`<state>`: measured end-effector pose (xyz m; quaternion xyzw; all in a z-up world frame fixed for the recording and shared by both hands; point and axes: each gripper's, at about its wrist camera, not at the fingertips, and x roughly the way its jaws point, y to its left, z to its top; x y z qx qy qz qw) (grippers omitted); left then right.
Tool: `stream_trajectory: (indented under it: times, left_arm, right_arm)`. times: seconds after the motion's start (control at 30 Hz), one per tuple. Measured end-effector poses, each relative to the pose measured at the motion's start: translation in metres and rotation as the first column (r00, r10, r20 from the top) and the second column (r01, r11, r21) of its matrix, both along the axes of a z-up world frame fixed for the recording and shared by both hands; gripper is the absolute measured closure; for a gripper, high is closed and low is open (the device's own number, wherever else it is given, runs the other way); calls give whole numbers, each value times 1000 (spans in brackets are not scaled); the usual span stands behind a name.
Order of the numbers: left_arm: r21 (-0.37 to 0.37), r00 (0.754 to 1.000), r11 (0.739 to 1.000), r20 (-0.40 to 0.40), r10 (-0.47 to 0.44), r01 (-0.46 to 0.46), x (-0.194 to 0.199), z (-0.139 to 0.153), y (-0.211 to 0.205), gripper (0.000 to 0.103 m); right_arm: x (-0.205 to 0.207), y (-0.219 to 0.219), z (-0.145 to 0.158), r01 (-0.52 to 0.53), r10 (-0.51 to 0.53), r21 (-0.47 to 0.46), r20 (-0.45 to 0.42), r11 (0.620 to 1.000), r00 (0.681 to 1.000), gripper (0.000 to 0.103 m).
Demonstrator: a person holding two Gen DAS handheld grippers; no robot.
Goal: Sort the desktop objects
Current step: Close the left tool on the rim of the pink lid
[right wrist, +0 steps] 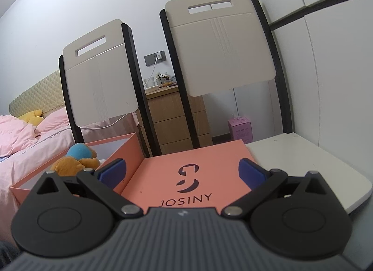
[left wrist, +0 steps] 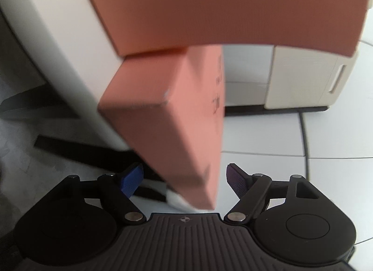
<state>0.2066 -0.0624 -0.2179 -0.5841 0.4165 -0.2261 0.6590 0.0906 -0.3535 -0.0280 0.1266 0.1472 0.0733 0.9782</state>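
Closing in: left gripper [left wrist: 185, 182] half-open, salmon-pink cardboard box [left wrist: 172, 117] between its pads, untouched, off the white table edge [left wrist: 58, 37] | right gripper [right wrist: 181, 173] wide, empty, over pink JOSINY lid [right wrist: 191, 168] | next: clamp box

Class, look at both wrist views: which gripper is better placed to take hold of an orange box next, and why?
Probably the left. An orange box already sits between the left gripper's open pads, apart from both. The right gripper, also open, only hovers over the flat JOSINY lid, wider than its jaws.
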Motion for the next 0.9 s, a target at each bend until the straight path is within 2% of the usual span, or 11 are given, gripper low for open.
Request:
stream_trajectory:
  times: [0.1, 0.27, 0.3, 0.6, 0.9]
  left_arm:
    - [-19, 1000, 1000, -11, 14, -14, 4, 0, 7, 27]
    - [-37, 998, 999, -53, 35, -37, 8, -3, 14, 51]
    - [-48, 998, 998, -56, 34, -36, 8, -3, 16, 52]
    - [-95, 998, 995, -59, 14, -20, 3, 9, 27, 57]
    - [-132, 996, 991, -84, -34, 22, -37, 15, 41, 58]
  right_arm:
    - [-1, -4, -3, 1, -1, -3, -13, 1000, 1000, 0]
    - [3, -5, -9, 4, -5, -15, -57, 1000, 998, 0]
    - [3, -4, -9, 5, -6, -22, -58, 1000, 998, 0]
    - [8, 1, -14, 6, -12, -76, -79, 997, 997, 0]
    - [4, -3, -14, 14, -20, -69, -79, 997, 997, 0]
